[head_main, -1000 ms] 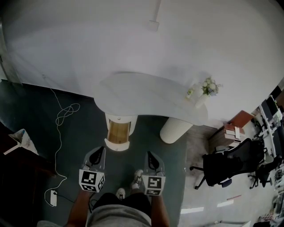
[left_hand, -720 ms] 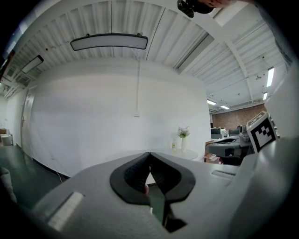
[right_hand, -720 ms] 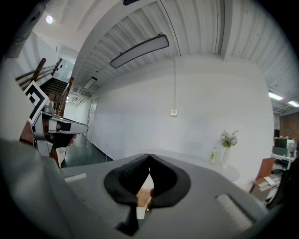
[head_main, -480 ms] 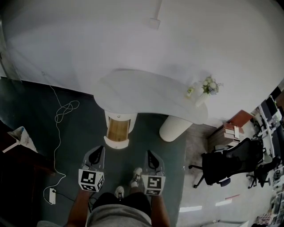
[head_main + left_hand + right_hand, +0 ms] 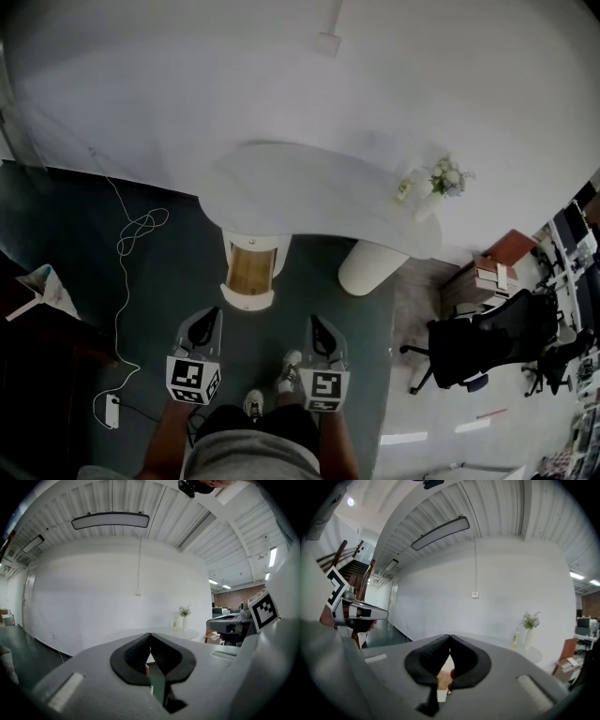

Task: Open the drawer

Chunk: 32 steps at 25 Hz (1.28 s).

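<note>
Wood-coloured front of the drawer (image 5: 249, 270) sits in the white pedestal under the left end of the desk (image 5: 309, 202), well apart from both grippers. The left gripper (image 5: 212, 317) & right gripper (image 5: 316, 323) are held low, jaws pressed together, nothing btw. them. The drawer is prob. stiff and light. Take it at the front's top edge, since a handle is too small to tell.

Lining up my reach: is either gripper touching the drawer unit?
No, the left gripper and right gripper sit short of the drawer unit, floor between.
</note>
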Each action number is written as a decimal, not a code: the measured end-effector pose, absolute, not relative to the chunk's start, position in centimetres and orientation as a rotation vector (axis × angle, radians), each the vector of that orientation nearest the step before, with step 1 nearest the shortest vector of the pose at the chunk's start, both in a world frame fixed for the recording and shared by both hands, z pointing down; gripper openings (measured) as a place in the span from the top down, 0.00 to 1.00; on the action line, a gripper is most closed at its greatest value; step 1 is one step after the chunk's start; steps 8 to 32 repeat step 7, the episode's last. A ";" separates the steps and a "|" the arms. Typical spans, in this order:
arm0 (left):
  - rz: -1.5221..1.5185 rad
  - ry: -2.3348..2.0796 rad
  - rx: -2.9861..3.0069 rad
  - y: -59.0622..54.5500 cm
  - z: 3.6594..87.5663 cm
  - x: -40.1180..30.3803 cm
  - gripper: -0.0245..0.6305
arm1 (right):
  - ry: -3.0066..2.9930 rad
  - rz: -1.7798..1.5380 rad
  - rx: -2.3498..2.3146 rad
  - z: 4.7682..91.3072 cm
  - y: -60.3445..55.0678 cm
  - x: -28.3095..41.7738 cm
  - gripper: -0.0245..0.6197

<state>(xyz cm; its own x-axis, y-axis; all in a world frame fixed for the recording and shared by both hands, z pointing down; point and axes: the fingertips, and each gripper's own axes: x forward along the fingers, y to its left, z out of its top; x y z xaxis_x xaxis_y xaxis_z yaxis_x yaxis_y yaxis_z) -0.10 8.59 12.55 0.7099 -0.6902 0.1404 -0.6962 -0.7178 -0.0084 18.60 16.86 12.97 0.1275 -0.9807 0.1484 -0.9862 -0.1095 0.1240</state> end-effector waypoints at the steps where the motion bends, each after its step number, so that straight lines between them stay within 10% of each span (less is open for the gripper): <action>1: 0.211 -1.160 2.864 8.7 12.6 -0.1 0.95 | -1.956 0.040 2.204 12.9 16.9 18.6 0.95; 32: 0.208 -1.153 2.866 8.8 12.5 0.2 0.95 | -1.961 0.038 2.201 12.9 16.9 18.4 0.95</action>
